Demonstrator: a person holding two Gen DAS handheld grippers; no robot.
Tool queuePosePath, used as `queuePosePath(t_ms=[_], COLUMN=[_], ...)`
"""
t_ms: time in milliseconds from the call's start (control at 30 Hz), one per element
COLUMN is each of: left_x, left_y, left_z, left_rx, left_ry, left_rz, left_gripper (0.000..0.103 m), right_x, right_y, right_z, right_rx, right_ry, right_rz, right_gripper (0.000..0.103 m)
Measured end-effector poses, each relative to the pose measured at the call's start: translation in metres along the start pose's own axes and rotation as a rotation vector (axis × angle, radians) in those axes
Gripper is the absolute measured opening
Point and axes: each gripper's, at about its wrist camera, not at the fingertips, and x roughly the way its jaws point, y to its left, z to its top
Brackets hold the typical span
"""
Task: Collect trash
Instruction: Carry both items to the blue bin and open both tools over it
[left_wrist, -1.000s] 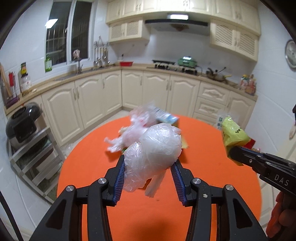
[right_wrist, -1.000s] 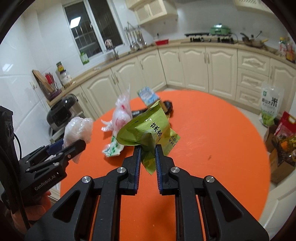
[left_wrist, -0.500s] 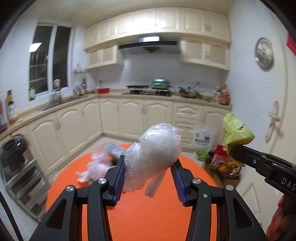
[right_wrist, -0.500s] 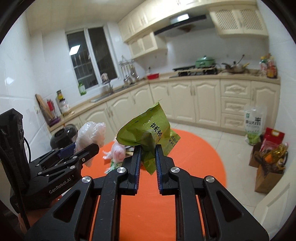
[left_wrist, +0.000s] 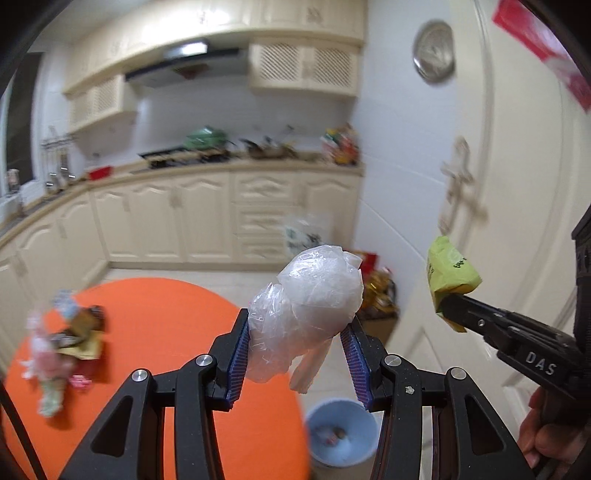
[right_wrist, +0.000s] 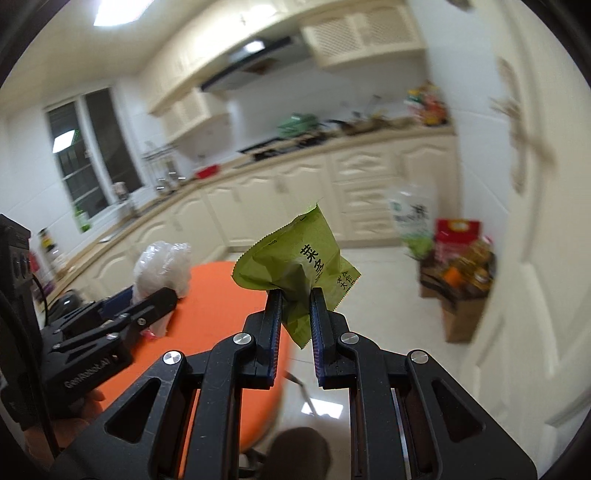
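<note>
**Both fingers loaded, bin below the surface edge**

The largest thing I see is the cream kitchen: cabinets (left_wrist: 207, 218) run along the far wall under a range hood (left_wrist: 184, 68), and a pale door (left_wrist: 517, 184) fills the right side. The round orange surface (left_wrist: 166, 332) sits near left in the left wrist view; in the right wrist view only its right edge shows (right_wrist: 221, 295).

On the floor at far right stand grocery bags (right_wrist: 458, 258) against the wall, sharper in the right wrist view. Only the left wrist view shows the blue bin (left_wrist: 341, 432) on the floor just beside the surface's right edge, with a few scraps inside. That view also shows the leftover litter pile (left_wrist: 62, 347) on the far-left part of the surface, blurred.

My left gripper (left_wrist: 295, 343) has its fingers clamped on a crumpled clear plastic bag (left_wrist: 310, 295), held in the air above the surface edge and the bin. From the right wrist view the same bag (right_wrist: 162, 266) appears at left above the surface.

My right gripper (right_wrist: 297, 306) has its fingers clenched nearly together on a green snack wrapper (right_wrist: 295, 258), held over the floor to the right of the surface. The left wrist view shows that wrapper (left_wrist: 448, 266) at right, in front of the door.

Nothing stands between either load and the bin that I can see.
</note>
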Motion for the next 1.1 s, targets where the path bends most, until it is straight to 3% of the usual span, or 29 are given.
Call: queuePosePath(t_ms=[267, 433, 800, 833, 933, 967, 1000, 1100], left_x=[0.074, 0.124, 0.254, 0.282, 0.32, 0.332, 0.344, 0.383], left_y=[-0.04, -0.053, -0.075, -0.078, -0.083, -0.081, -0.079, -0.084], left_z=[-0.021, -0.025, -0.045, -0.023, -0.009, -0.006, 0.0, 0.013], left_rx=[0.066, 0.091, 0.115, 0.117, 0.128, 0.138, 0.146, 0.16], left_ry=[0.169, 0.286, 0.578, 0.591, 0.651, 0.673, 0.689, 0.714], left_rz=[-0.096, -0.111, -0.082, -0.078, -0.075, -0.065, -0.06, -0.042], left_gripper=[0.044, 0.044, 0.044, 0.045, 0.048, 0.053, 0.062, 0.076], right_x=[0.043, 0.087, 0.173, 0.178, 0.19, 0.192, 0.193, 0.194], right_y=[-0.11, -0.15, -0.233, -0.237, -0.255, -0.258, -0.26, -0.263], right_z=[-0.03, -0.053, -0.136, -0.139, -0.153, -0.156, -0.159, -0.165], right_rx=[0.144, 0.215, 0.443, 0.455, 0.514, 0.527, 0.536, 0.556], right_ry=[0.136, 0.23, 0.437, 0.444, 0.459, 0.462, 0.466, 0.473], right_rz=[-0.118, -0.119, -0.079, -0.077, -0.08, -0.081, -0.085, -0.103], right_gripper=[0.014, 0.014, 0.014, 0.015, 0.019, 0.02, 0.025, 0.04])
